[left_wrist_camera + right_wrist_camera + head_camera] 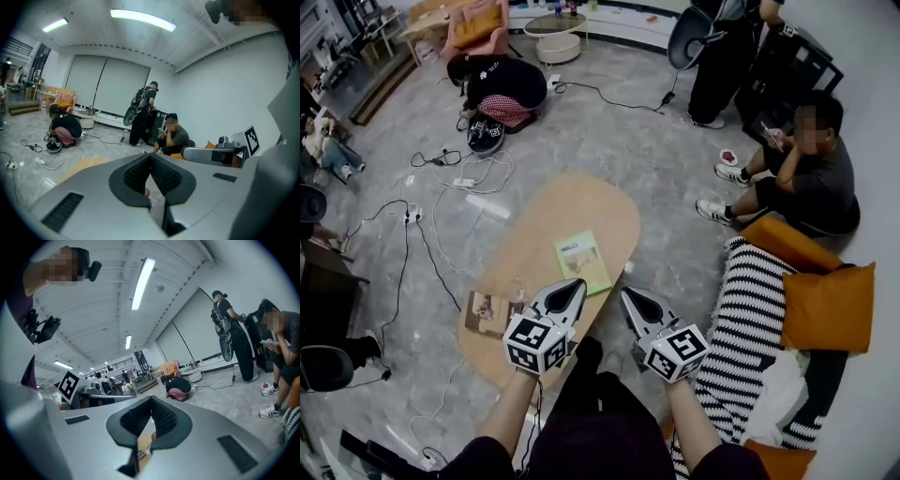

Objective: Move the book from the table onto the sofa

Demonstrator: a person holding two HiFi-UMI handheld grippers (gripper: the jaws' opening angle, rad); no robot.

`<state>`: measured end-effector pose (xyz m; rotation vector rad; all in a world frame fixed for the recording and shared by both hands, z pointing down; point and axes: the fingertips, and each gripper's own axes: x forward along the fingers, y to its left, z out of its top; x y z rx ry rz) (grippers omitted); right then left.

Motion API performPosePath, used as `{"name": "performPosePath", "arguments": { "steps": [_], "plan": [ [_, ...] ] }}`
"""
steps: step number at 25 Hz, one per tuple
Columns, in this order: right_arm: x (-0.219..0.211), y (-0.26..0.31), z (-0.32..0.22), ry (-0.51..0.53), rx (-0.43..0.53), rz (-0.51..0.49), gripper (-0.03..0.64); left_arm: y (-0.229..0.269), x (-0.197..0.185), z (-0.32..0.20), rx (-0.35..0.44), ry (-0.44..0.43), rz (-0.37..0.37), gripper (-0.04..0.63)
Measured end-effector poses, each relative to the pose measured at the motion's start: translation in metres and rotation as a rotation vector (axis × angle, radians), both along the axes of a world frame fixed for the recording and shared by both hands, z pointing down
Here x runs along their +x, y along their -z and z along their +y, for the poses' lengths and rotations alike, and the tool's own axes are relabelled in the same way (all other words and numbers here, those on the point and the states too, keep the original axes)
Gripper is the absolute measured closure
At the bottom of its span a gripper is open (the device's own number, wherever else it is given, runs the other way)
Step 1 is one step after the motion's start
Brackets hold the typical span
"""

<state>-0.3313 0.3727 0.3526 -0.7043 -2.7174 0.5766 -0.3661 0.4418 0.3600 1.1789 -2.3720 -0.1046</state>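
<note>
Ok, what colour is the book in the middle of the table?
The book is light green; head view shows it best.

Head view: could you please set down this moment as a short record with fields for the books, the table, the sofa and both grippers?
table: oval, light wood, on the grey floor
green book: flat on the table, just ahead of both grippers
brown book: flat at the table's left edge
sofa: right of the table, striped cover
orange cushion: on the sofa
left gripper: shut, empty, over the table's near end
right gripper: shut, empty, beside the left one
task state: no book on the sofa yet
</note>
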Motion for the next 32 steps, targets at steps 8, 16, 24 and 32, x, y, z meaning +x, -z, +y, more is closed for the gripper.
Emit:
{"name": "performPosePath", "arguments": {
  "steps": [8,16,24,32],
  "plan": [
    [-0.068,-0.033,0.003,-0.014,0.011,0.051,0.594,-0.039,-0.06,0.02,0.022,0.032,0.051,0.58],
    [-0.117,-0.061,0.021,0.004,0.04,0.122,0.594,-0.069,-0.095,0.044,0.044,0.046,0.111,0.58],
    [-0.143,-0.082,0.026,0.09,0.045,0.163,0.594,-0.087,-0.112,0.056,0.046,0.14,0.148,0.58],
    [-0.159,-0.135,0.021,0.184,0.036,0.269,0.594,-0.138,-0.128,0.058,0.03,0.234,0.214,0.58]
  ]
}}
